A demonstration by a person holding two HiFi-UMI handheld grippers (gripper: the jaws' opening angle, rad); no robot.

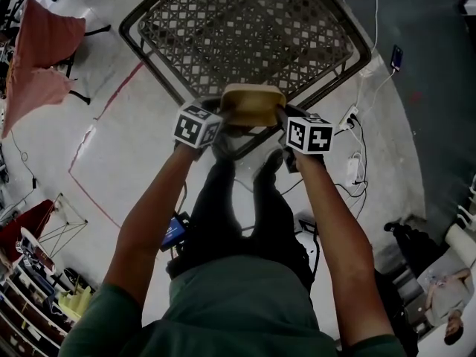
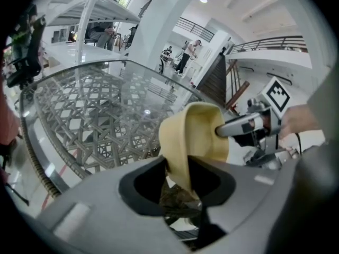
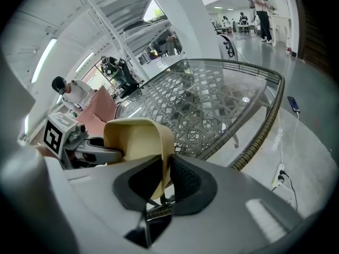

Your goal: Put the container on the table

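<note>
Grey floor (image 1: 149, 147) with red tape lines (image 1: 110, 104) spreads around a glass table (image 1: 245, 28) that has a woven pattern under its top. The left gripper (image 1: 219, 117) is clamped tight on the left wall of the container (image 1: 253, 104). The right gripper (image 1: 282, 121) is clamped tight on the right wall. Each one pinches the thin wall between its two dark pads. Both grippers point forward and slant down. Two bare arms (image 1: 149, 229) reach out from green sleeves (image 1: 104, 318), side by side, with the container between the two marker cubes (image 1: 197, 125). The container is up at the near edge of the table, held by both grippers. I cannot tell if its bottom touches the glass.

Only the head view shows the dark legs (image 1: 238, 214) and the shoes (image 1: 223, 143) below the container. It also shows a red cloth (image 1: 41, 50) far to the left and a phone (image 1: 396, 56) on a white cable on the floor.

The left gripper view shows the wall going down between that gripper's own pads, and the other gripper's grey finger on the far wall. Far behind are stairs (image 2: 217, 78) and some people (image 2: 185, 54).

The right gripper view shows the same from the other side, with a person in a white top (image 3: 71, 91) past the table.

The container is pale yellow-brown and smooth, with round corners and thin walls.
</note>
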